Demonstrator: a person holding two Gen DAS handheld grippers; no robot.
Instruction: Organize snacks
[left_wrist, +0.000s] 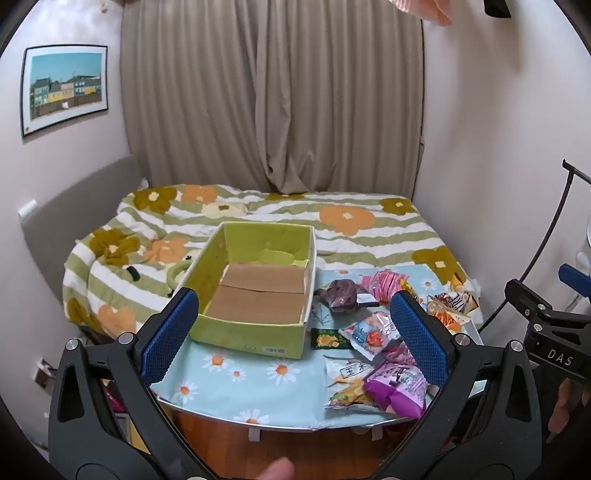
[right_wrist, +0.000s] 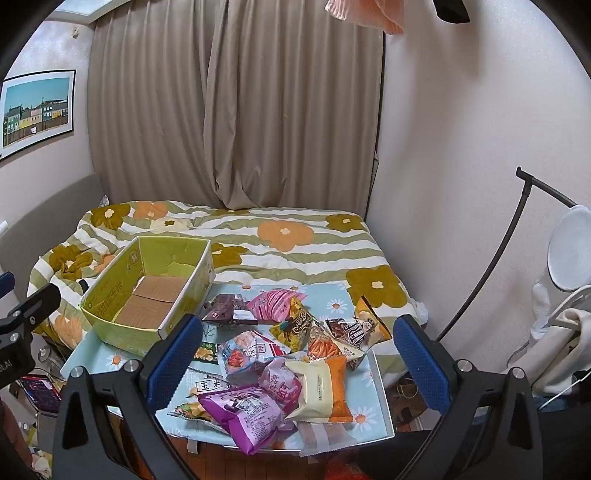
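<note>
An empty yellow-green cardboard box (left_wrist: 258, 291) stands on the left of a small table with a daisy-print cloth (left_wrist: 236, 373); it also shows in the right wrist view (right_wrist: 147, 295). Several snack packets lie heaped to its right: a purple packet (right_wrist: 243, 410), an orange-and-cream packet (right_wrist: 325, 387), a pink packet (right_wrist: 277, 304), a dark brown packet (right_wrist: 227, 314). In the left wrist view the purple packet (left_wrist: 395, 384) and a small green packet (left_wrist: 327, 338) show. My left gripper (left_wrist: 295, 332) is open and empty, before the table. My right gripper (right_wrist: 295, 354) is open and empty, above the heap's near side.
A bed with a striped flower duvet (right_wrist: 288, 240) lies right behind the table, beige curtains (right_wrist: 236, 110) beyond it. A black floor lamp arc (right_wrist: 509, 236) and white clothes (right_wrist: 557, 332) stand at the right. The wall (right_wrist: 443, 147) is close on the right.
</note>
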